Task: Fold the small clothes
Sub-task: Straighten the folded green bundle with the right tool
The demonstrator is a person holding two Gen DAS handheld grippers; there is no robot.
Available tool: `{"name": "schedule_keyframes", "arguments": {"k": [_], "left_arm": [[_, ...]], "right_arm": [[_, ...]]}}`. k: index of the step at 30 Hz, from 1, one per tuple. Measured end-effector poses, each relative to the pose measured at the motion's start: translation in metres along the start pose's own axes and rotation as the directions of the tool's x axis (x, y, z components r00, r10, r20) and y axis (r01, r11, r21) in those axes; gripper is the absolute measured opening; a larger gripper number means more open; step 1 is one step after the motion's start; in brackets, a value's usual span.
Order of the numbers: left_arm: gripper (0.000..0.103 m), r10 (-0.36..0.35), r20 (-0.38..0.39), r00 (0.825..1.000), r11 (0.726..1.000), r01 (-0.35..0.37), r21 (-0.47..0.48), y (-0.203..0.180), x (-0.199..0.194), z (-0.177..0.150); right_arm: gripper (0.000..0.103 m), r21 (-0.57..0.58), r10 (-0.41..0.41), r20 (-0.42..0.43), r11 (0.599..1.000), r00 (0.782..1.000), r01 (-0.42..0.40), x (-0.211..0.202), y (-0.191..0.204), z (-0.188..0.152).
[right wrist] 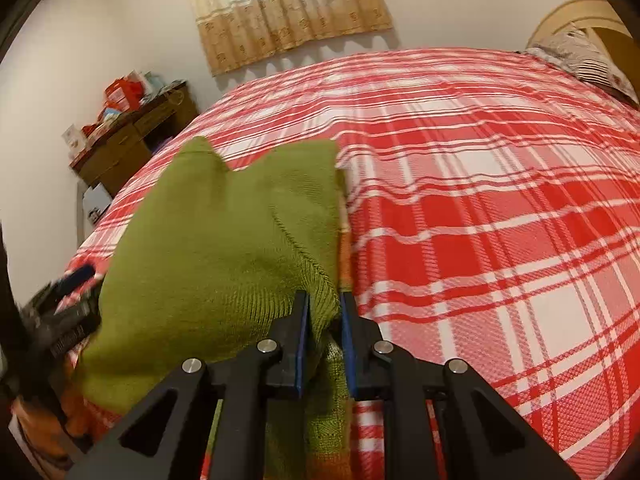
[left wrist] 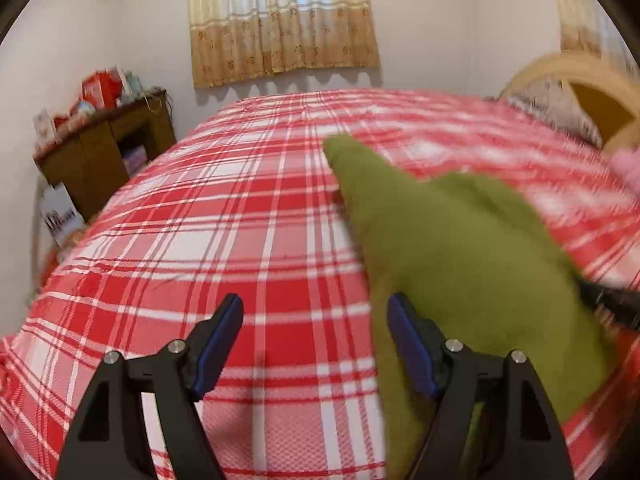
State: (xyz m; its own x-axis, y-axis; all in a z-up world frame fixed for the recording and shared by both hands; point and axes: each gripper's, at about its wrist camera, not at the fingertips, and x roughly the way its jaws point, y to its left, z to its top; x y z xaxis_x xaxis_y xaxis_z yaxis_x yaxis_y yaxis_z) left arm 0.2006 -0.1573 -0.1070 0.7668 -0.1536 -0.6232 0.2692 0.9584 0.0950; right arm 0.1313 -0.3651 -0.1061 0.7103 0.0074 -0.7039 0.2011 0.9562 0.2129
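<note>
A: Where is the green knitted garment (right wrist: 224, 236) found, and which way is it laid?

B: It is seen on the red-and-white plaid bedspread (right wrist: 500, 208), toward the near edge of the bed. Its long axis is run from that near edge away toward the far edge below the curtain (right wrist: 288, 8). Two blunt points are shown at the far end, with a notch between them.

A: What is noted of its material?

B: A fine ribbed knit is visible, soft and thick, olive green. A diagonal seam line is seen across the near half. A paler yellow-green layer and some orange are glimpsed beneath the near end.

A: And the bedspread?

B: A woven check, with a textured weave visible up close.

A: How is the right gripper (right wrist: 324, 312) held?

B: Its blue-padded jaws are clamped on a bunched fold of the garment's near end.

A: And the left gripper (left wrist: 316, 320)?

B: Its jaws are spread wide, nothing is gripped; only bedspread is seen between them, with the garment lying against the outer side of one finger (left wrist: 408, 340).
</note>
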Motion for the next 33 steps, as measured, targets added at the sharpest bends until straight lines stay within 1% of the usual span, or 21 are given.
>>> {"name": "schedule_keyframes", "arguments": {"k": [1, 3, 4, 6, 7, 8, 10, 12, 14, 15, 17, 18, 19, 21, 22, 24, 25, 26, 29, 32, 33], "left_arm": [[0.077, 0.009, -0.011, 1.0, 1.0, -0.009, 0.009, -0.001, 0.001, -0.001], [0.077, 0.011, -0.024, 1.0, 1.0, -0.01, 0.007, 0.003, 0.0, 0.003], [0.077, 0.03, -0.04, 0.999, 0.999, -0.029, 0.017, 0.005, 0.001, 0.003], [0.077, 0.059, -0.075, 0.995, 0.998, -0.057, 0.019, 0.012, 0.001, 0.001], [0.077, 0.058, -0.085, 0.995, 0.998, -0.058, 0.0, 0.02, -0.002, 0.0], [0.077, 0.054, -0.085, 0.995, 0.998, -0.056, -0.022, 0.025, -0.006, 0.0], [0.077, 0.046, -0.062, 0.997, 0.997, -0.05, -0.061, 0.034, -0.016, 0.006], [0.077, 0.028, -0.014, 1.0, 0.996, -0.029, -0.081, 0.035, -0.029, 0.017], [0.077, -0.015, 0.025, 1.0, 0.996, 0.017, -0.089, 0.027, -0.04, 0.032], [0.077, -0.037, 0.039, 0.999, 0.996, 0.04, -0.079, 0.02, -0.043, 0.038], [0.077, -0.044, 0.061, 0.997, 0.998, 0.047, -0.042, -0.001, -0.041, 0.05], [0.077, -0.041, 0.055, 0.998, 0.998, 0.043, -0.036, -0.008, -0.035, 0.053], [0.077, -0.031, 0.021, 0.999, 0.999, 0.032, -0.034, -0.016, -0.025, 0.053], [0.077, -0.017, -0.074, 0.997, 0.999, 0.013, -0.048, -0.023, -0.001, 0.045], [0.078, -0.005, -0.09, 0.996, 0.998, -0.001, -0.065, -0.022, 0.008, 0.035], [0.089, 0.008, -0.044, 0.999, 0.993, -0.013, -0.121, -0.01, 0.01, 0.017], [0.099, 0.014, -0.026, 1.0, 0.991, -0.018, -0.135, -0.006, 0.009, 0.012], [0.103, 0.022, -0.012, 1.0, 0.989, -0.023, -0.147, -0.002, 0.009, 0.007], [0.103, -0.018, -0.043, 0.999, 0.983, 0.01, -0.184, 0.004, 0.019, 0.011], [0.103, 0.012, -0.066, 0.998, 0.989, -0.022, -0.149, -0.004, 0.028, 0.021], [0.103, 0.028, -0.065, 0.997, 0.992, -0.036, -0.125, -0.009, 0.026, 0.023]], "right_arm": [[0.016, 0.014, -0.005, 0.005, 1.0, 1.0, 0.005, 0.003, -0.002, -0.001], [0.018, 0.059, 0.037, 0.007, 0.998, 0.999, -0.037, 0.0, -0.009, -0.002], [0.018, 0.068, 0.063, 0.004, 0.996, 0.998, -0.063, -0.004, -0.011, -0.004], [0.022, 0.063, 0.122, -0.018, 0.991, 0.992, -0.121, -0.018, -0.013, -0.011], [0.023, 0.053, 0.135, -0.034, 0.99, 0.99, -0.133, -0.029, -0.011, -0.017], [0.023, 0.045, 0.129, -0.029, 0.991, 0.991, -0.128, -0.035, -0.011, -0.02], [0.023, 0.025, 0.104, 0.007, 0.994, 0.995, -0.104, -0.052, -0.012, -0.022], [0.023, -0.015, 0.09, 0.048, 0.996, 0.995, -0.089, -0.066, -0.007, -0.01], [0.023, -0.06, 0.088, 0.078, 0.995, 0.993, -0.083, -0.07, 0.004, 0.012], [0.023, -0.084, 0.089, 0.086, 0.993, 0.992, -0.082, -0.066, 0.012, 0.026], [0.023, -0.126, 0.117, 0.067, 0.986, 0.991, -0.108, -0.045, 0.026, 0.051], [0.023, -0.136, 0.118, 0.053, 0.985, 0.992, -0.11, -0.036, 0.033, 0.058], [0.023, -0.146, 0.118, 0.029, 0.983, 0.993, -0.112, -0.02, 0.038, 0.066], [0.023, -0.148, 0.119, -0.021, 0.982, 0.993, -0.121, 0.015, 0.043, 0.078], [0.023, -0.153, 0.123, -0.047, 0.98, 0.991, -0.128, 0.031, 0.045, 0.08], [0.023, -0.146, 0.097, -0.114, 0.983, 0.989, -0.113, 0.069, 0.04, 0.078], [0.023, -0.133, 0.12, -0.101, 0.982, 0.988, -0.133, 0.076, 0.036, 0.077], [0.022, -0.12, 0.147, -0.071, 0.981, 0.987, -0.155, 0.078, 0.031, 0.079], [0.021, -0.093, 0.159, -0.063, 0.982, 0.985, -0.164, 0.084, 0.023, 0.084], [0.021, -0.091, 0.134, -0.06, 0.986, 0.989, -0.14, 0.078, 0.024, 0.084], [0.024, -0.092, 0.124, -0.059, 0.987, 0.991, -0.129, 0.074, 0.026, 0.084]]}}
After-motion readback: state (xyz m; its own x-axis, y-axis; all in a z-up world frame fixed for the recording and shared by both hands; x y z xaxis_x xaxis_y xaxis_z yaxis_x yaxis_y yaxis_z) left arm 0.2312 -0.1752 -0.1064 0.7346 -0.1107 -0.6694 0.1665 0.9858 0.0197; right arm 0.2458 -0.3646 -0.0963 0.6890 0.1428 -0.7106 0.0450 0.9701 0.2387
